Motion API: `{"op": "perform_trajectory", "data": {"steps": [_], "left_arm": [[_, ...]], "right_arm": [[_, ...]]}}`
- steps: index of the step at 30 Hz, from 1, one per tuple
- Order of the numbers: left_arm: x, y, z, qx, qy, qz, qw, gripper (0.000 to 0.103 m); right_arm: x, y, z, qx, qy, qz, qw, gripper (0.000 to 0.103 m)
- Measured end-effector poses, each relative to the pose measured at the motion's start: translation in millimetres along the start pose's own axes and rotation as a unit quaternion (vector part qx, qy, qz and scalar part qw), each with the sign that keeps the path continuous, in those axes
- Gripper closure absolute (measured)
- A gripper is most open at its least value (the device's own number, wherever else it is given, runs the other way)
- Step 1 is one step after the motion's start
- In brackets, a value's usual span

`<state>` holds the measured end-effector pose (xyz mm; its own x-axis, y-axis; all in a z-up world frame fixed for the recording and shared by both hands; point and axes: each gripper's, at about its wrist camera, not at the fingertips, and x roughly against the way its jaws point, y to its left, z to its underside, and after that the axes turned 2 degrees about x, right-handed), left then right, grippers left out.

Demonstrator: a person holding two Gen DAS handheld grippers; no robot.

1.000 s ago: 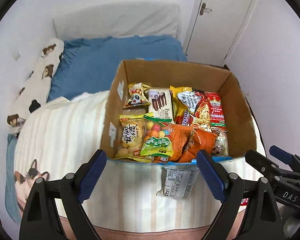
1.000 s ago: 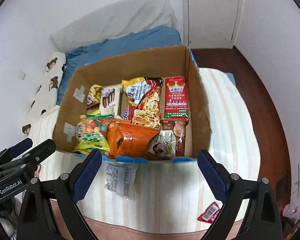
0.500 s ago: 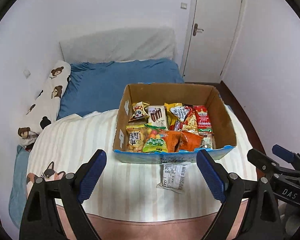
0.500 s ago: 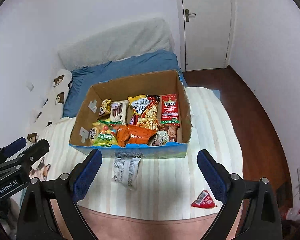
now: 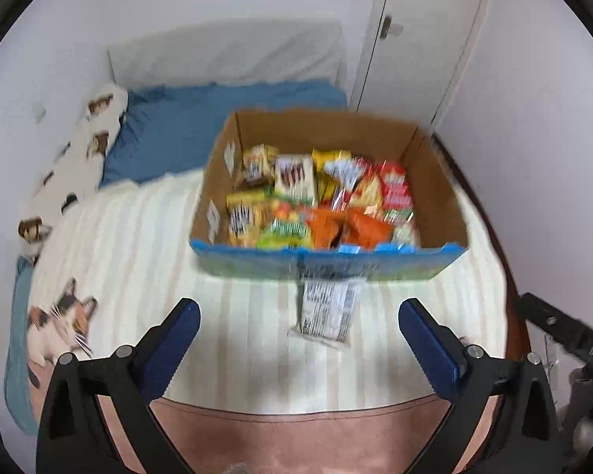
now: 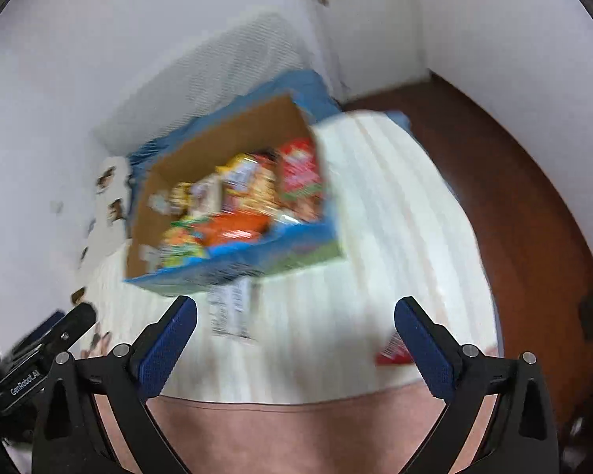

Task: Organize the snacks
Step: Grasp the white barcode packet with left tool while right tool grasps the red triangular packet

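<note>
The left gripper (image 5: 298, 330) hangs with its blue-padded fingers spread wide and nothing between them, over the near edge of the striped blanket (image 5: 146, 245) on the bed. The right gripper (image 6: 295, 326) is likewise wide apart and empty. Just beyond, a white snack packet (image 5: 326, 314) lies flat on the blanket, touching the front of the cardboard box (image 5: 435, 181); a red packet (image 6: 391, 351) lies near the right gripper's finger. The box is packed with colourful snack bags (image 5: 320, 205). Behind it lies a blue sheet (image 5: 186, 126).
</note>
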<state>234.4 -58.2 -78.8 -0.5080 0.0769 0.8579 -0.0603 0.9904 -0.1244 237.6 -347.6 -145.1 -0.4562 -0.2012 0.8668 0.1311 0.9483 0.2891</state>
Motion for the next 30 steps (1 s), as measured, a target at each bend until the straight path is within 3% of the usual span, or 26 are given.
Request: {"op": "perform_trajectory", "data": {"steps": [6, 13, 15, 17, 18, 19, 20, 21, 23, 30], "left_arm": [[-83.8, -2.2, 12.3, 0.02, 0.085, -0.008, 0.9961, 0.0], [-166.2, -17.2, 14.4, 0.005, 0.169, -0.001, 0.9855, 0.0], [-187.4, -25.0, 14.3, -0.007, 0.189, 0.006, 0.9819, 0.0], [-203.0, -30.9, 15.6, -0.016, 0.203, 0.013, 0.979, 0.001], [-206.7, -32.1, 16.5, -0.016, 0.204, 0.014, 0.9788, 0.01], [-207.9, -32.5, 17.5, -0.014, 0.202, 0.014, 0.9792, 0.028], [-207.5, -32.6, 18.8, -0.013, 0.198, 0.013, 0.98, 0.036], [-205.7, -32.0, 20.7, -0.011, 0.193, 0.009, 0.9811, 0.042], [-201.2, -30.6, 24.4, -0.008, 0.189, 0.011, 0.9819, 0.043], [-172.8, -17.6, 70.1, 0.003, 0.208, 0.008, 0.978, 0.043]], "right_arm": [[-69.1, -73.7, 13.8, -0.089, 0.072, 0.022, 0.993, 0.001], [-126.7, -103.2, 34.1, -0.128, 0.123, 0.027, 0.984, 0.005], [-139.1, -105.7, 37.1, -0.131, 0.13, 0.028, 0.982, 0.012], [-147.4, -106.8, 39.4, -0.13, 0.136, 0.035, 0.982, 0.031], [-150.5, -105.7, 41.0, -0.121, 0.136, 0.045, 0.982, 0.034], [-151.3, -104.8, 42.2, -0.115, 0.133, 0.048, 0.983, 0.04], [-151.5, -103.3, 43.3, -0.109, 0.131, 0.051, 0.984, 0.05], [-151.2, -101.8, 45.3, -0.103, 0.128, 0.048, 0.985, 0.053], [-151.6, -99.0, 48.4, -0.096, 0.13, 0.045, 0.986, 0.058], [-157.2, -60.2, 63.4, -0.056, 0.149, 0.007, 0.987, 0.058]]}}
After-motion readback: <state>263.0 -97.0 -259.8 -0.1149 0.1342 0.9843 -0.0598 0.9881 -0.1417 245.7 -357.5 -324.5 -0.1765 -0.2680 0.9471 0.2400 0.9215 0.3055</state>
